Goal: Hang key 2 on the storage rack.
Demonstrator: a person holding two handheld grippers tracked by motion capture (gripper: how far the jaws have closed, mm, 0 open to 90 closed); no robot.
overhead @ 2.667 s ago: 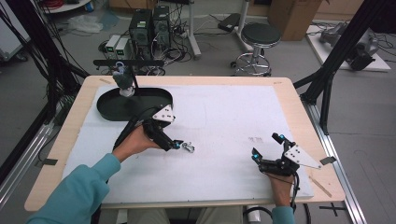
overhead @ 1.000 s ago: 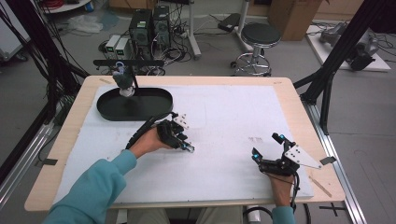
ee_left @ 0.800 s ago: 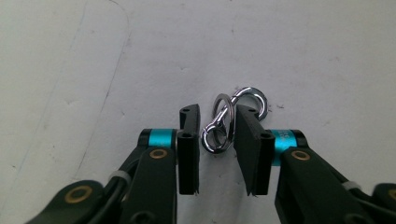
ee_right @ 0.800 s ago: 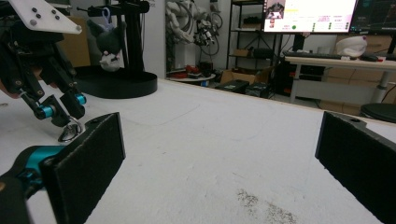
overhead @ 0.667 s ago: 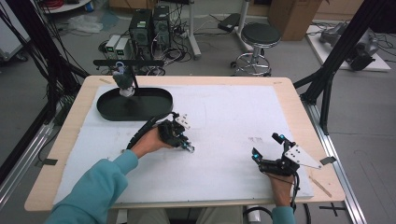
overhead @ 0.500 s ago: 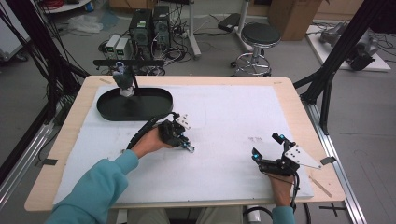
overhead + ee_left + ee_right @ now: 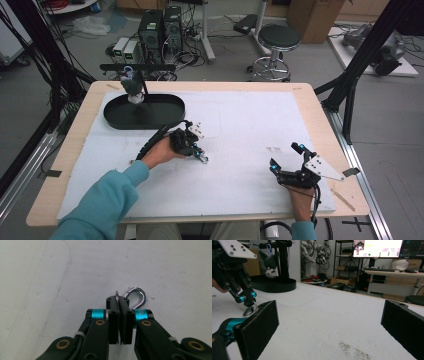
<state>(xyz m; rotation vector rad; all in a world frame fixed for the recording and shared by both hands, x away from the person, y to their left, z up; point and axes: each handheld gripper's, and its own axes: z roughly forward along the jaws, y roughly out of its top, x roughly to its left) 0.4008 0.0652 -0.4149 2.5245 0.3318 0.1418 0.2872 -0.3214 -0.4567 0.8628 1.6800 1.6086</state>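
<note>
High view. Your left gripper (image 7: 201, 156) points down at the white mat (image 7: 240, 125) near the middle of the table (image 7: 320, 107), slightly toward its left half, with a small metal clasp (image 7: 204, 160) at its tips. Your left hand (image 7: 161, 151) comes in from the near-left corner in a teal sleeve (image 7: 100, 200). Behind it, near the far-left corner, lies a black oval tray (image 7: 142, 112) carrying a stand with a dark plush toy (image 7: 132, 85). Your right gripper (image 7: 286, 160) rests close to the near-right corner, well apart from the clasp, with its two blue-tipped jaws spread wide and nothing between them.

Left gripper view. The two black jaws have just been closing and now stand pressed together on the clasp (image 7: 133, 297). A thin edge of metal is pinched between the pads, and a shiny curved hook sticks out beyond the tips to one side. The clasp lies on or just above the mat (image 7: 50, 277); contact cannot be judged.

Right gripper view. Your own jaws rise far apart at either side, empty, over bare mat (image 7: 329, 322). Farther off at left, your other gripper (image 7: 249, 305) holds the silvery clasp (image 7: 249, 310) at the mat. The tray (image 7: 274, 285) and hanging toy (image 7: 270, 263) stand behind it.
</note>
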